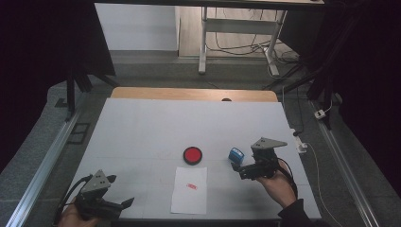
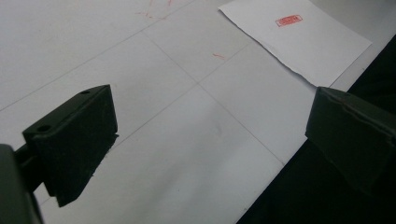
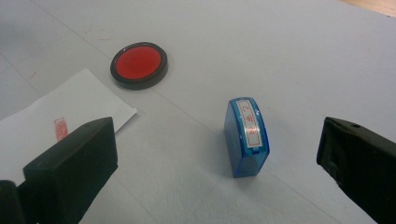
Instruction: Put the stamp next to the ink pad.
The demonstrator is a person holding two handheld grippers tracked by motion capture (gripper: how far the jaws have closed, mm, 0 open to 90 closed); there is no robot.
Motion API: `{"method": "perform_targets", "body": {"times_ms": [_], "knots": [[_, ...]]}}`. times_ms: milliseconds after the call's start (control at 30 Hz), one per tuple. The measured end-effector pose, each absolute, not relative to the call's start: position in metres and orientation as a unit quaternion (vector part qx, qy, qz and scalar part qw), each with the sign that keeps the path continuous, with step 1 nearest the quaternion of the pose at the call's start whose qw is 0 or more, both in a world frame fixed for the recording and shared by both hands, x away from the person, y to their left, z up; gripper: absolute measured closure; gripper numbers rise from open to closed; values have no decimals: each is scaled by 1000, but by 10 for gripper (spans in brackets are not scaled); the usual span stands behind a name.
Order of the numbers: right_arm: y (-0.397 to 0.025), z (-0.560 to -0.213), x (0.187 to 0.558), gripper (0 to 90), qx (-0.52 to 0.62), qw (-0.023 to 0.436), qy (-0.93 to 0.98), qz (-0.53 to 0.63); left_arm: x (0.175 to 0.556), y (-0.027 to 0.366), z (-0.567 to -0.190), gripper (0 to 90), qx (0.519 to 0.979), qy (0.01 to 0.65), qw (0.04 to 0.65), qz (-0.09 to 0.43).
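The blue stamp point(image 3: 246, 137) is standing on the counter point(image 1: 142, 127) toward the right edge, a bit nearer the front edge than the back one, and nothing is touching it. It is looking small, hard and light, made of smooth plastic, so it may be slippery and could tip over if bumped. The best place to take it is probably across its two flat long sides, near the middle, squeezing gently. The right tool point(image 1: 246, 166) is sitting just beside the stamp with its jaws spread wide and nothing between them, and the stamp is lying in the gap ahead of them in the right gripper view. A round red ink pad point(image 1: 192, 154) is resting near the middle of the counter, a little apart from the stamp. A white paper point(image 1: 190, 190) with a small red mark point(image 1: 191, 186) is lying by the front edge. The left tool point(image 1: 116, 206) is waiting at the front left corner, spread apart too and holding nothing.
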State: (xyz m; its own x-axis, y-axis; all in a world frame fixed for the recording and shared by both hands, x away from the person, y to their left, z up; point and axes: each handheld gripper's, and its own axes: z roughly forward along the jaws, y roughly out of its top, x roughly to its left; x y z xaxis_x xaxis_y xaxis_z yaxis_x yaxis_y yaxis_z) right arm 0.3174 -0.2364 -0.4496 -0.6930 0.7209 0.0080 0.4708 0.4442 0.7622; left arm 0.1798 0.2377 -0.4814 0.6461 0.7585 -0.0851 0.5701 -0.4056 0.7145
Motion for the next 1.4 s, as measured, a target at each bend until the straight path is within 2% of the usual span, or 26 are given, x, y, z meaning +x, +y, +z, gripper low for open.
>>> {"method": "perform_targets", "body": {"times_ms": [1400], "knots": [[-298, -445, 243, 0, 406, 187, 803, 394, 179, 239, -482, 19, 823, 411, 371, 129]]}}
